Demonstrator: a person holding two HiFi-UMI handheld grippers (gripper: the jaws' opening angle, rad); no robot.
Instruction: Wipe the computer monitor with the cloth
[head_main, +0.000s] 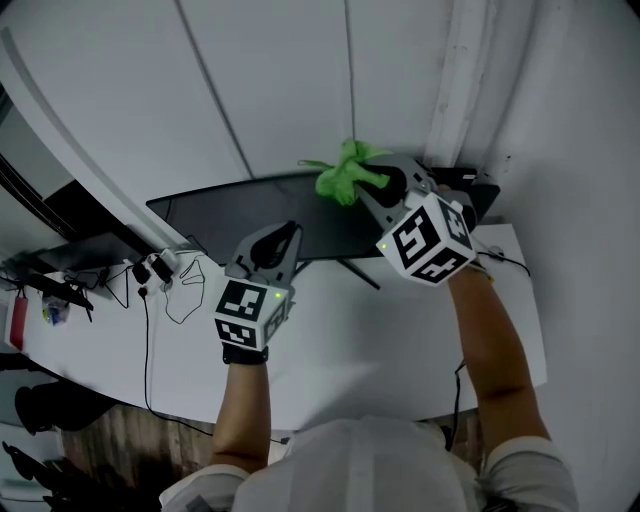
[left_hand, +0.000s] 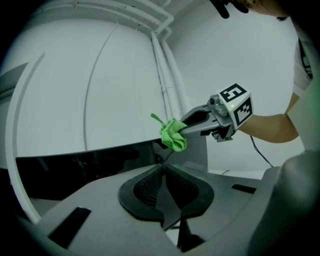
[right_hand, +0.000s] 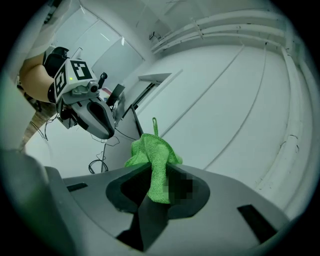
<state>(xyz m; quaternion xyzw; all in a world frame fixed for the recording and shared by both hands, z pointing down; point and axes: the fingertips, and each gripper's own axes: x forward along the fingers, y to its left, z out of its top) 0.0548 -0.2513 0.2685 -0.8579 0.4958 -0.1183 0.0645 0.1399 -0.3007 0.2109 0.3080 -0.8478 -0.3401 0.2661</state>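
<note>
The dark, wide monitor (head_main: 250, 210) stands on a white desk (head_main: 400, 340) against a white wall. My right gripper (head_main: 365, 183) is shut on a bright green cloth (head_main: 348, 172), held bunched at the monitor's top edge, right of centre. In the right gripper view the cloth (right_hand: 152, 150) hangs out between the jaws of the right gripper (right_hand: 154, 170). My left gripper (head_main: 288, 232) hovers in front of the screen's lower middle, jaws together with nothing between them. From the left gripper (left_hand: 163, 169) I see the monitor (left_hand: 70, 170), the cloth (left_hand: 173, 136) and the right gripper (left_hand: 186, 127) beyond.
Loose cables (head_main: 170, 290) and small gadgets lie on the desk's left part. The monitor's stand leg (head_main: 360, 272) reaches forward between my two arms. A cable (head_main: 505, 262) runs along the desk's right end. Wall trunking (left_hand: 167, 85) rises behind the monitor.
</note>
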